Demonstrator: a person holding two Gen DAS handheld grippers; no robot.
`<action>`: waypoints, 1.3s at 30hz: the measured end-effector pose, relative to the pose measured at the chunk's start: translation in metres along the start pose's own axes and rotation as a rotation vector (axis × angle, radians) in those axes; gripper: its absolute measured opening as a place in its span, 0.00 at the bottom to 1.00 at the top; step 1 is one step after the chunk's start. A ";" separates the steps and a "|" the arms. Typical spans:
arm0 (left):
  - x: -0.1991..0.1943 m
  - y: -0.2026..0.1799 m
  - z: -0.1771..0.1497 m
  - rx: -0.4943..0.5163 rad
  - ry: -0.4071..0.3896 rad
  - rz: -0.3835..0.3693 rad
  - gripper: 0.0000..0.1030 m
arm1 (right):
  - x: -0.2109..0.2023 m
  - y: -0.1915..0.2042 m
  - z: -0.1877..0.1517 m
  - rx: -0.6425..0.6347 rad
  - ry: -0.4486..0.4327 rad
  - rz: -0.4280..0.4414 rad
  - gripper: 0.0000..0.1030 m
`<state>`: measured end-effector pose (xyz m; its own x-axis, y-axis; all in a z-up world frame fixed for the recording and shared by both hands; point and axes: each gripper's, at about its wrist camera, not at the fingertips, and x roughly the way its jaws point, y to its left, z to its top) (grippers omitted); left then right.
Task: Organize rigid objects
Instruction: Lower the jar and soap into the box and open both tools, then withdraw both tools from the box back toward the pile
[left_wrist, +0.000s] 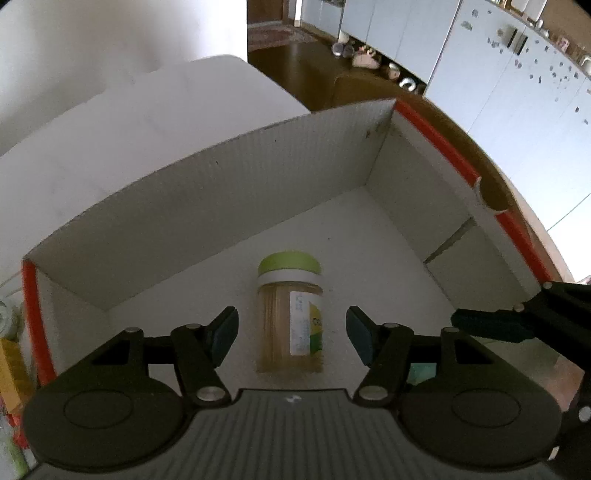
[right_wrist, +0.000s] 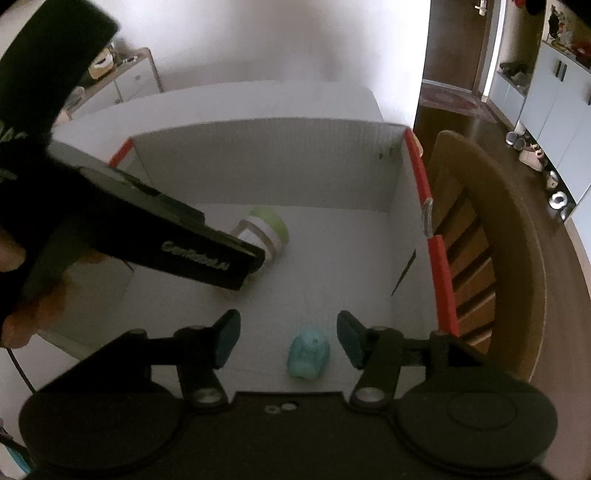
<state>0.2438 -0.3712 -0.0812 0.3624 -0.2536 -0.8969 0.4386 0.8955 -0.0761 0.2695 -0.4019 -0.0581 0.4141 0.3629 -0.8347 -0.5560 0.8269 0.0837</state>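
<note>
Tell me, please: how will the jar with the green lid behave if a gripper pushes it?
The jar lies on its side on the box floor, so it would probably roll. It looks like stiff, smooth plastic, perhaps slippery. The thin sticks inside suggest it is light.

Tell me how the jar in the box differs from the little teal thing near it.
The jar is see-through and tan inside with a green lid and a label; the teal thing is one solid colour. The jar is a cylinder lying on its side; the teal thing is a rounded lump. The jar looks the larger. Both lie on the floor of the white box, each beneath an open claw, touched by neither.
</note>
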 end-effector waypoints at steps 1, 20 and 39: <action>-0.004 0.000 -0.001 -0.002 -0.009 -0.001 0.62 | -0.003 -0.001 0.000 0.004 -0.008 0.002 0.58; -0.086 0.002 -0.035 -0.070 -0.202 -0.033 0.66 | -0.055 0.005 0.002 0.036 -0.146 0.061 0.79; -0.141 0.063 -0.093 -0.119 -0.376 0.039 0.78 | -0.084 0.059 0.006 0.037 -0.305 0.129 1.00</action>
<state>0.1437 -0.2449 0.0001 0.6627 -0.3152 -0.6793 0.3279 0.9377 -0.1152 0.2065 -0.3812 0.0202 0.5418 0.5731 -0.6149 -0.5939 0.7787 0.2025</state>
